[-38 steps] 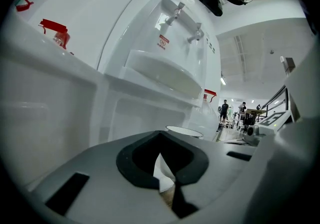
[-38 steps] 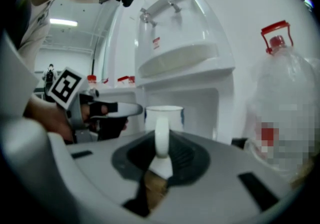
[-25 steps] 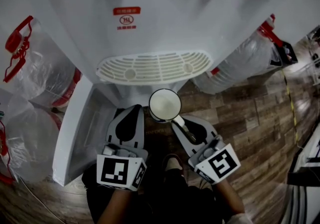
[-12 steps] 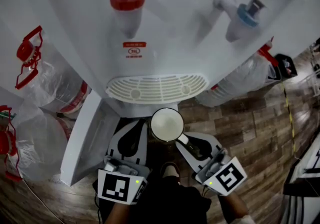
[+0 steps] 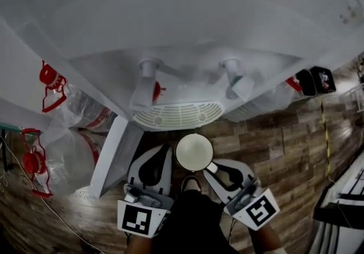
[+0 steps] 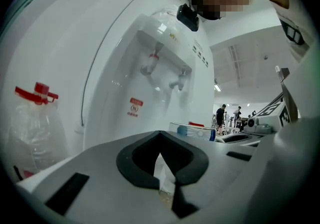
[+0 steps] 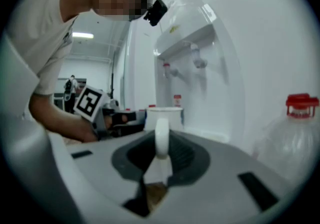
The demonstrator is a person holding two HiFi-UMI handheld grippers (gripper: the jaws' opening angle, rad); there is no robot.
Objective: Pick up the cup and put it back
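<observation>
Cup [image 5: 194, 152]: pick-up judged complete, put-back not yet done.

Head view: the cup hangs in the air just ahead of the right claw [image 5: 215, 169]. The left claw [image 5: 161, 153] is beside it, apart. The dispenser [image 5: 182, 48] stands beyond both.

Left gripper view: the left claw [image 6: 164, 178] is closed and empty.

Right gripper view: the right claw [image 7: 160, 165] is narrow, clamped on the handle [image 7: 161, 138]. The cup body sits straight ahead of the tips.

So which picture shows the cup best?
The head view: it looks down into the open cup. The right gripper view shows its handle and side; the left gripper view misses it.
</observation>
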